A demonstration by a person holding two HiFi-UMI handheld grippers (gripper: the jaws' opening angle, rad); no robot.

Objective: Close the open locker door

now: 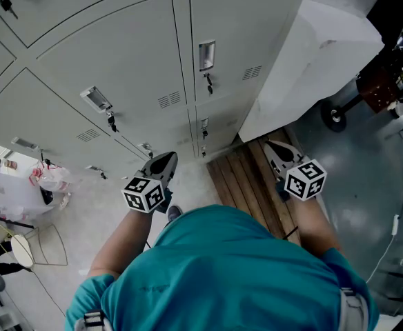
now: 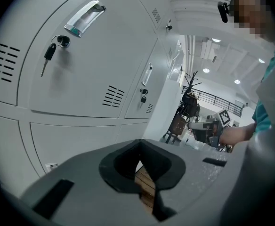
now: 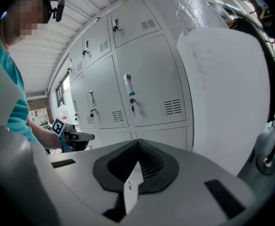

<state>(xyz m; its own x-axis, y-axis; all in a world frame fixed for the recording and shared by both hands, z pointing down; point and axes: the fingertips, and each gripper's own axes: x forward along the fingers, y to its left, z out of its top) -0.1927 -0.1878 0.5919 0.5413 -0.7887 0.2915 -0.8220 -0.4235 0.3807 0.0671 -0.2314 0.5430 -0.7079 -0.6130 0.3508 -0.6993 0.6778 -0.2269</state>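
A bank of grey lockers (image 1: 119, 54) fills the top of the head view, and every door I can see lies flush. Keys (image 1: 208, 83) hang from several locks under recessed handles (image 1: 206, 55). My left gripper (image 1: 164, 161) is held low in front of the lockers, shut and empty, clear of the doors. My right gripper (image 1: 277, 150) hovers over the wooden pallet, also shut and empty. The left gripper view shows a closed door (image 2: 95, 65) with its key (image 2: 47, 55) beyond the shut left gripper (image 2: 139, 142). In the right gripper view, more closed doors (image 3: 151, 84) stand past the right gripper (image 3: 138, 142).
A wooden pallet (image 1: 246, 185) lies at the lockers' foot. A large white wrapped block (image 1: 312, 54) stands against the lockers at the right, with a wheeled cart (image 1: 336, 116) beyond it. Plastic bags (image 1: 50, 178) hang at the far left. A cable (image 1: 395, 226) runs over the floor.
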